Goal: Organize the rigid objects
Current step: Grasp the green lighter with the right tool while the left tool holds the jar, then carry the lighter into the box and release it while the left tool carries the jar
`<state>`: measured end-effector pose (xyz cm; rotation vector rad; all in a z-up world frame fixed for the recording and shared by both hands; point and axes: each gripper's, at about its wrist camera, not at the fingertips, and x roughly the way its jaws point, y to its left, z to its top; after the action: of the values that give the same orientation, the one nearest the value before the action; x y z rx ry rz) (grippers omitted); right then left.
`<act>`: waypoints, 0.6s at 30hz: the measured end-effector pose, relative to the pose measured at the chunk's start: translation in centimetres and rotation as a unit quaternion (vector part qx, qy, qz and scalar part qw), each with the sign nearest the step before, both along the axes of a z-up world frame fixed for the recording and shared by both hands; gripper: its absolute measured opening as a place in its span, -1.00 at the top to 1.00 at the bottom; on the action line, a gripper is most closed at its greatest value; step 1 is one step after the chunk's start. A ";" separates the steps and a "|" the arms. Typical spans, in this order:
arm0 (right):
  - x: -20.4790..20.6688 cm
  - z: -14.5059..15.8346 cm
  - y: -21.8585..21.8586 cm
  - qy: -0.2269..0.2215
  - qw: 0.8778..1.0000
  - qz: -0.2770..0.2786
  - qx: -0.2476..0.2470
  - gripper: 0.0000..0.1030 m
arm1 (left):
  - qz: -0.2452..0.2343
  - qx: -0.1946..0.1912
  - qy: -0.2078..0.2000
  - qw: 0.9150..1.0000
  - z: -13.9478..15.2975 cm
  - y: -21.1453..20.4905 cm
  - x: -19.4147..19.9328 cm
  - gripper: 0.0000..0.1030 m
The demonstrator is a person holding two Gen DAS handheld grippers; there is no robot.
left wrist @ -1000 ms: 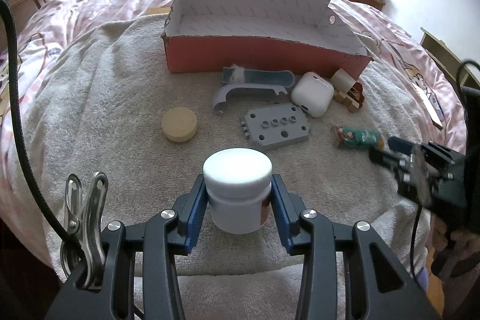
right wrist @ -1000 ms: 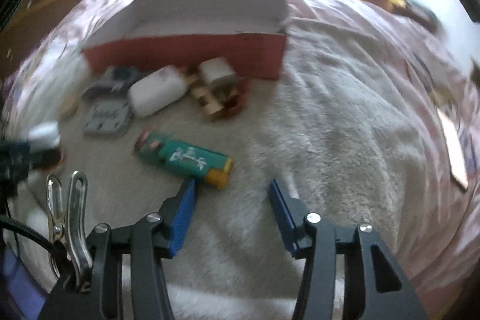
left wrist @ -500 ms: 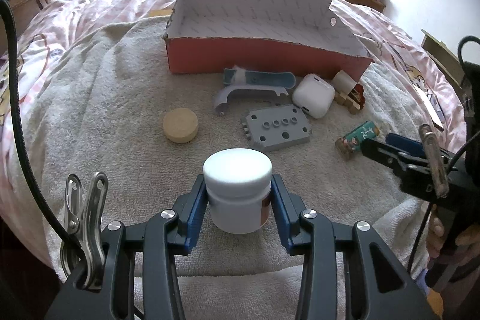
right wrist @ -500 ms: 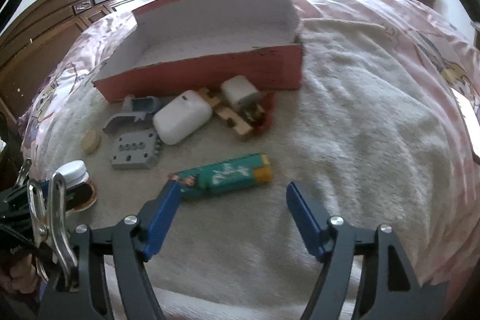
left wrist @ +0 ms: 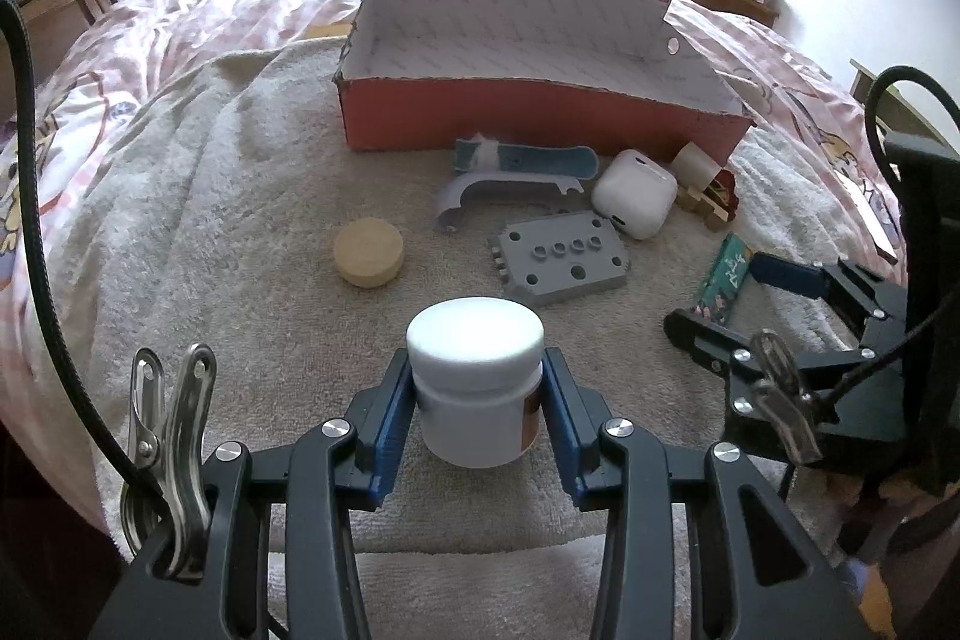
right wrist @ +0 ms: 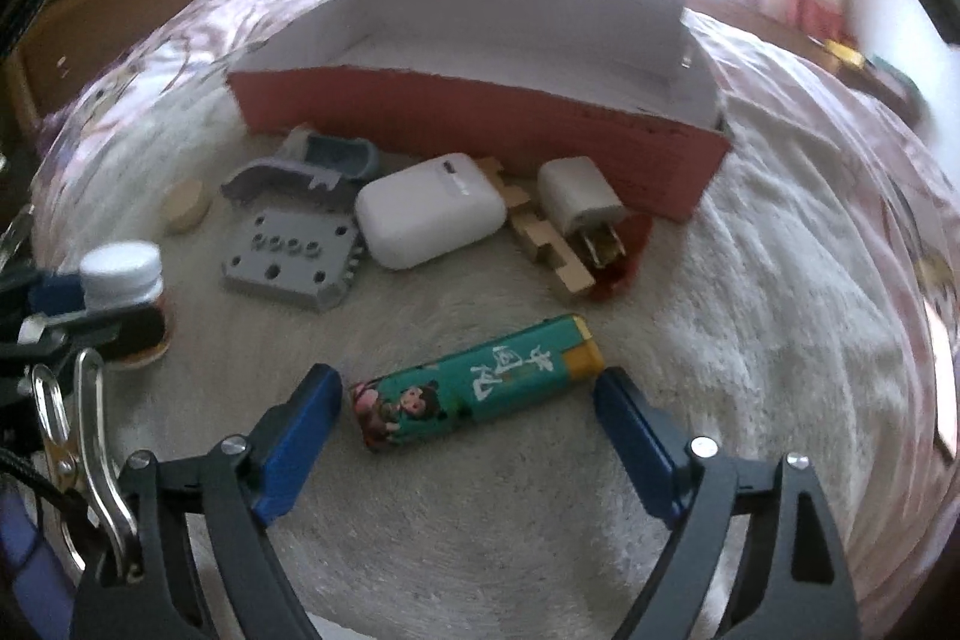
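Left claw [left wrist: 477, 415] first: its blue pads are pressed on either side of a white-lidded jar [left wrist: 476, 382], which stands upright on the towel [left wrist: 240, 232], and the grip sits low on the body, presumably so the lid stays clear for a lift. Over to the right claw [right wrist: 468, 418]: its jaws are opening wide, straddling the green lighter [right wrist: 477, 382] that lies flat between them with no pad touching it (lined up end to end, it looks like, so a close would catch the short ends).

Beyond the lighter, at twelve o'clock in the right wrist view, sit a white case [right wrist: 429, 217], a charger plug [right wrist: 579, 202] and a wooden puzzle piece [right wrist: 543, 244], huddled together near the front wall of the red box [right wrist: 480, 112]. At ten o'clock lie a grey plate with holes [right wrist: 291, 256], a grey curved part [right wrist: 273, 175] and a wooden disc [right wrist: 187, 207].

The box is open-topped and looks empty, the likely destination. Its front wall is the edge to clear. The towel at three o'clock of the lighter is bare, giving room to swing round the cluster.
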<state>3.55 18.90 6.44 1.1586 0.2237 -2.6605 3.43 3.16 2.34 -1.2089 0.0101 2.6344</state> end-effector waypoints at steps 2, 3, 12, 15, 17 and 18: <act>-0.1 0.2 0.0 -0.003 1.000 0.026 0.011 -0.75 | 0.001 -0.004 0.001 1.000 0.0 0.1 0.0 0.19; -0.2 0.2 0.1 -0.004 0.999 0.036 0.016 -0.75 | 0.001 -0.005 0.001 1.000 0.0 0.2 0.0 0.19; -0.7 0.4 0.7 -0.012 0.992 0.124 0.035 -0.74 | 0.003 -0.016 0.003 1.000 0.0 0.6 -0.1 0.19; -0.7 0.6 1.0 -0.009 0.992 0.121 0.030 -0.62 | 0.004 -0.014 0.001 1.000 0.1 0.5 -0.2 0.19; -0.6 0.6 0.9 -0.008 0.993 0.118 0.030 -0.62 | 0.004 -0.014 0.002 1.000 0.1 0.6 -0.2 0.19; -0.4 0.6 0.9 -0.007 0.993 0.116 0.031 -0.62 | 0.004 -0.014 0.002 1.000 0.1 0.6 -0.2 0.19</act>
<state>3.11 19.84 6.99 1.0961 0.4149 -2.4562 3.25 3.75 2.42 -1.2155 0.0432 2.6512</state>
